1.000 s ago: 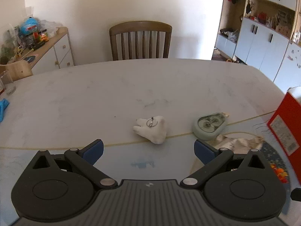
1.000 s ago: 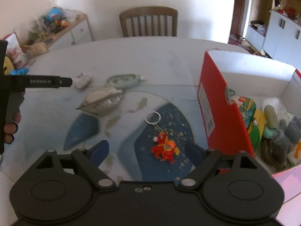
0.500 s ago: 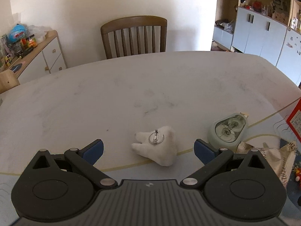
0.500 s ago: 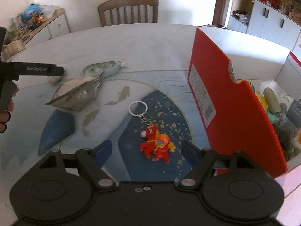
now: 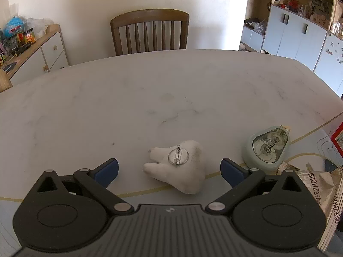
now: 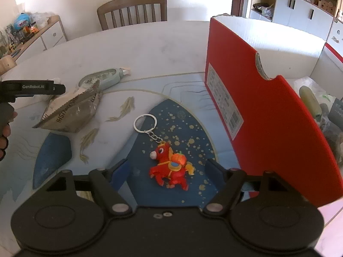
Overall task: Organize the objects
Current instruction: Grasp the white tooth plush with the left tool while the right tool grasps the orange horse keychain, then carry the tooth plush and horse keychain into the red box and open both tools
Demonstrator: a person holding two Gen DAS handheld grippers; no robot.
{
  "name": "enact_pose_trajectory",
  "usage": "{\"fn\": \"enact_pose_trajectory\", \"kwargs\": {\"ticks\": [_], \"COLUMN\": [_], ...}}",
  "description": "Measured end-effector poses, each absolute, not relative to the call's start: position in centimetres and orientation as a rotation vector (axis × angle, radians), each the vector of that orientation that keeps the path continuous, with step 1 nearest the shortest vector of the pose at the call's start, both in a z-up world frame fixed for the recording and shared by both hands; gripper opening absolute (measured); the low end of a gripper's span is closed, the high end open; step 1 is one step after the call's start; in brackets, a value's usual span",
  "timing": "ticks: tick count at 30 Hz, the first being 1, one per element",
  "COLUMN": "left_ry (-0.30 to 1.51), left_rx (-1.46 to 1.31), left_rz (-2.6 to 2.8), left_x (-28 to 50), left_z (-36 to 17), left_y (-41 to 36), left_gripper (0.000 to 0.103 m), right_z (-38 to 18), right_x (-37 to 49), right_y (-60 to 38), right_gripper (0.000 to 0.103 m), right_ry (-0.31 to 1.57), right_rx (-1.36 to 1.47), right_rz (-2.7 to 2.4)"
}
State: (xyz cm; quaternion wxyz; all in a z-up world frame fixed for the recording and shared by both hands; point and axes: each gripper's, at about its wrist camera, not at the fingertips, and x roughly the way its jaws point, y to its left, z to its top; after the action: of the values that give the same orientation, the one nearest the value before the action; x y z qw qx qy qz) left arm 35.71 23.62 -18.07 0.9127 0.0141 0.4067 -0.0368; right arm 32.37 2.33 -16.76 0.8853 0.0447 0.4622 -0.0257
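The right gripper (image 6: 168, 170) is closing its empty jaws around the little red plastic horse keychain (image 6: 171, 168) — its thin bumpy legs might be slipping out sideways.

Left tool (image 5: 169, 169) jaws wide, right tool (image 6: 168, 168) jaws narrowing, both angled down

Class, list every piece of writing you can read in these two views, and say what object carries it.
"GenRobot.AI": on the left gripper, seen from the right wrist.
"ZHOUSH", cut off: on the crumpled packet.
"40", with a blurred figure before it: inside the correction tape dispenser.
White label on the red box: print too small to read.
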Motion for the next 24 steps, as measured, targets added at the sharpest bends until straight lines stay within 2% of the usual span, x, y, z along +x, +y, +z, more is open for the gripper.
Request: {"fn": "enact_pose_trajectory", "kwargs": {"ticks": [2,5,7,9,10,24], "left_ry": [0.834,0.827,0.821,0.817,0.818,0.842], "left_rx": [0.033,0.049,0.053,0.055,0.056,0.101], "left_rz": [-0.073,-0.07,-0.081,-0.084,-0.085,-0.062], "left_x": [35.7,35.5,35.3,35.2,35.1,32.6], "left_z": [-18.1,-18.1,-18.0,-17.8,-17.8,-15.4], "left_y": [23.6,23.4,23.3,23.3,23.2,22.3], "left_gripper": [0.094,0.082,0.073,0.058,0.057,0.056], "right_z": [-16.7,-16.6,-16.6,-16.6,-16.6,-14.7], "right_x": [32.3,32.3,32.3,32.3,32.2,31.0], "right_y": [2.6,2.7,2.6,2.6,2.6,2.2], "right_gripper": [0.069,0.058,0.052,0.045,0.042,0.036], "right_ry": [0.957,0.95,0.95,0.948,0.949,0.944], "right_rx": [0.075,0.071,0.07,0.065,0.054,0.073], "right_rz": [-0.045,-0.038,-0.044,-0.052,-0.057,0.052]}}
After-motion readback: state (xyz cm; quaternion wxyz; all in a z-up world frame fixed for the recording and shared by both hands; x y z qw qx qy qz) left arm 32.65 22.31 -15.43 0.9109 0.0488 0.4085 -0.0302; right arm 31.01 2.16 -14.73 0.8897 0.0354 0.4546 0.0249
